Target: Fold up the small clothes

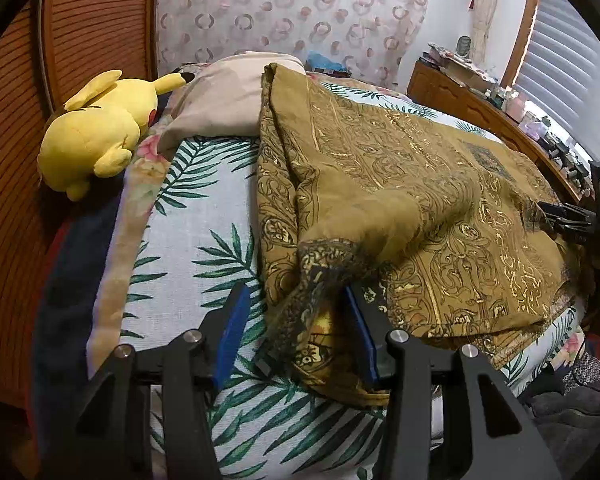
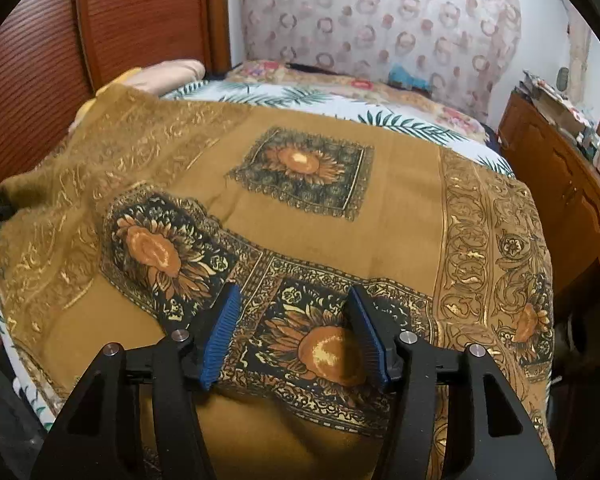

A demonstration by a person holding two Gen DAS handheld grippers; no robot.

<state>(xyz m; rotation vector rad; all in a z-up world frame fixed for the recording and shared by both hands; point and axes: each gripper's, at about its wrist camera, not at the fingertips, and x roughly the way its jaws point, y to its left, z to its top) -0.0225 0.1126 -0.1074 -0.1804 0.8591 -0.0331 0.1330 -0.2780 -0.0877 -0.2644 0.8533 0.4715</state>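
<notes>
A mustard-brown scarf with gold scrollwork and dark sunflower squares lies spread over the bed. One dark-edged corner of it is bunched up and hangs between the fingers of my left gripper. It rests against the right pad, with a gap to the left pad, so the jaws stand open. In the right wrist view the scarf is mostly flat. My right gripper is open just over it, a sunflower motif between its fingers. The right gripper also shows at the far right edge of the left wrist view.
The bed has a leaf-print sheet. A yellow plush toy and a beige pillow lie by the wooden headboard. A cluttered wooden dresser runs along the right side. A patterned curtain hangs behind.
</notes>
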